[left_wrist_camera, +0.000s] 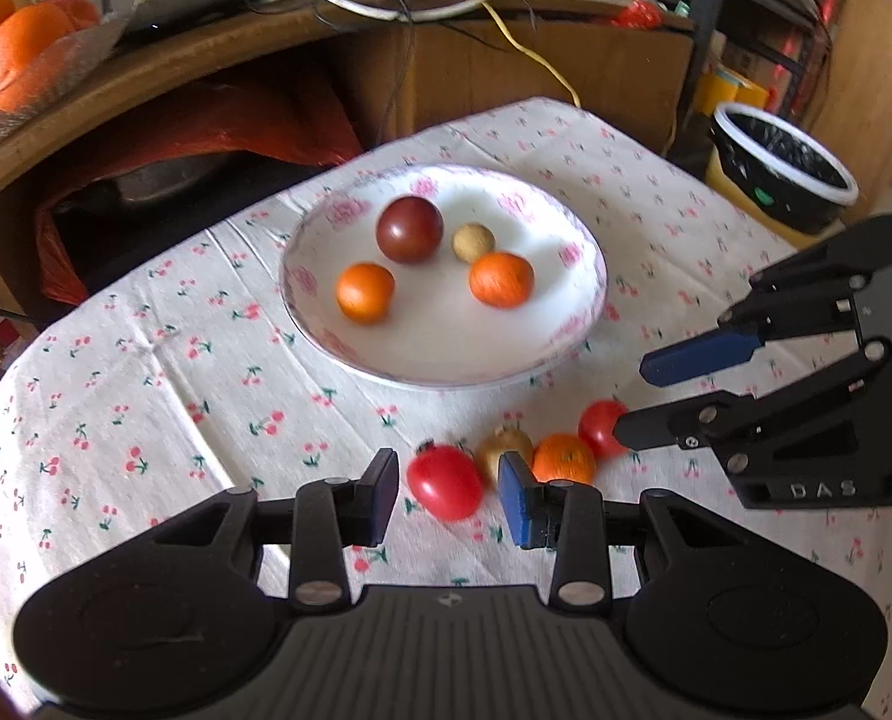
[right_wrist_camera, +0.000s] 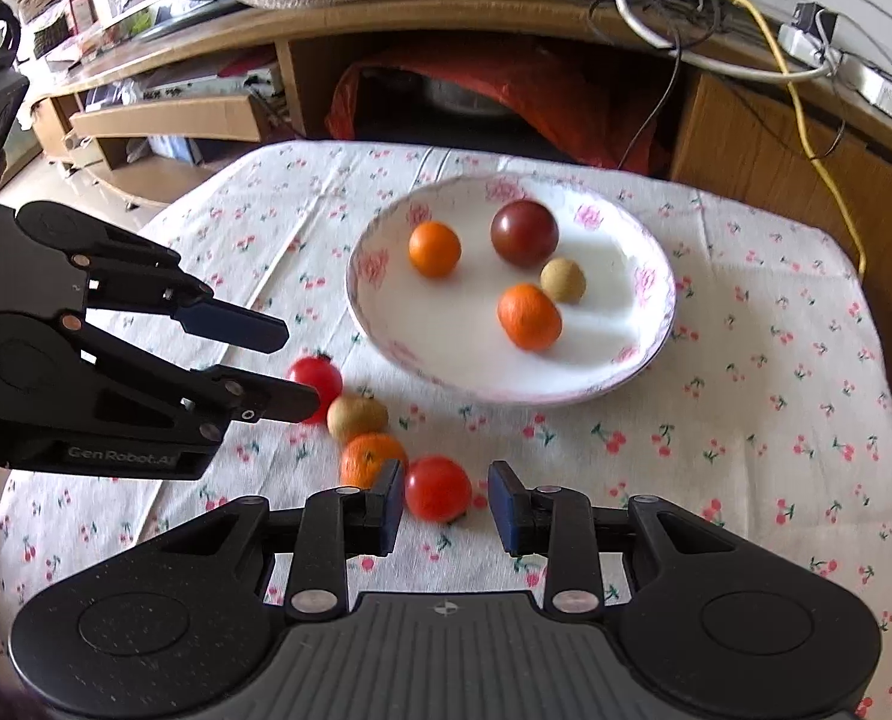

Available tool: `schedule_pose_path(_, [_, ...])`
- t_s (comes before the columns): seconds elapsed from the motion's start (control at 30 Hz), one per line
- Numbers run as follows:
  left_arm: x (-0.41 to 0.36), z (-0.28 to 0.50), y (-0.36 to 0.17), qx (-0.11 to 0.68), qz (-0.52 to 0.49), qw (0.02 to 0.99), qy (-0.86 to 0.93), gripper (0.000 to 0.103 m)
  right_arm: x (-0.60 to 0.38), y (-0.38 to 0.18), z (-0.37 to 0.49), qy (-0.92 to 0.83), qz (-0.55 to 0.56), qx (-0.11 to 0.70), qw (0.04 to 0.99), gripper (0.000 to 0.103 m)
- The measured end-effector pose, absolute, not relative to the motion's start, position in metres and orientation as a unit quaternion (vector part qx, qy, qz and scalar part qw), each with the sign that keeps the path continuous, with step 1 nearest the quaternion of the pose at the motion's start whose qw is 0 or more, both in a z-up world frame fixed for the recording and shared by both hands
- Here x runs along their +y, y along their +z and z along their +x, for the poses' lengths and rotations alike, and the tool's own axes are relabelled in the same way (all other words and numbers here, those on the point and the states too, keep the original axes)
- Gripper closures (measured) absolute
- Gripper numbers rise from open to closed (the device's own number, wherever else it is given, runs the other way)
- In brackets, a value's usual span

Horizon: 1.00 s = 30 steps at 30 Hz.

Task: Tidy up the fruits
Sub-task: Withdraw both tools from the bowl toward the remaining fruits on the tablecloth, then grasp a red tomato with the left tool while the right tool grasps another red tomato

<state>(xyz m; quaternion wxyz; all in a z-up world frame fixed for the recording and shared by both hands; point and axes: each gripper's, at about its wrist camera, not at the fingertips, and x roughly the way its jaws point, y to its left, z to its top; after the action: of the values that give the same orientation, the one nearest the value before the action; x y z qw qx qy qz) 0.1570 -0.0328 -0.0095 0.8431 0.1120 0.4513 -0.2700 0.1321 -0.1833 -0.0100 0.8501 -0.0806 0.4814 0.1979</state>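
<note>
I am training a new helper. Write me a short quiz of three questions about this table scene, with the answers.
1. True or false: the plate holds five fruits.
2. How many fruits lie on the tablecloth, outside the plate?
3. What sits between the fingers of the left claw? A) an orange B) a red tomato C) nothing

Key: 1 false, it holds four; 2 four; 3 B.

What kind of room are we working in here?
Probably a lived-in home room: a cherry-print tablecloth, a floral plate of fruit, a wooden cabinet strewn with cables, and a lined bin.
</note>
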Motion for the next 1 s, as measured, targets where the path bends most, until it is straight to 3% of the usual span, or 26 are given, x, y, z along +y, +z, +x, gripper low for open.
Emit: schedule_pose_path(1.0, [-0.041,0.169,-0.035,0.457,0.139,0.828,-0.293,0.059,-0.187,-0.029,0.151,0.265,-0.098,0.501,0.818,0.073])
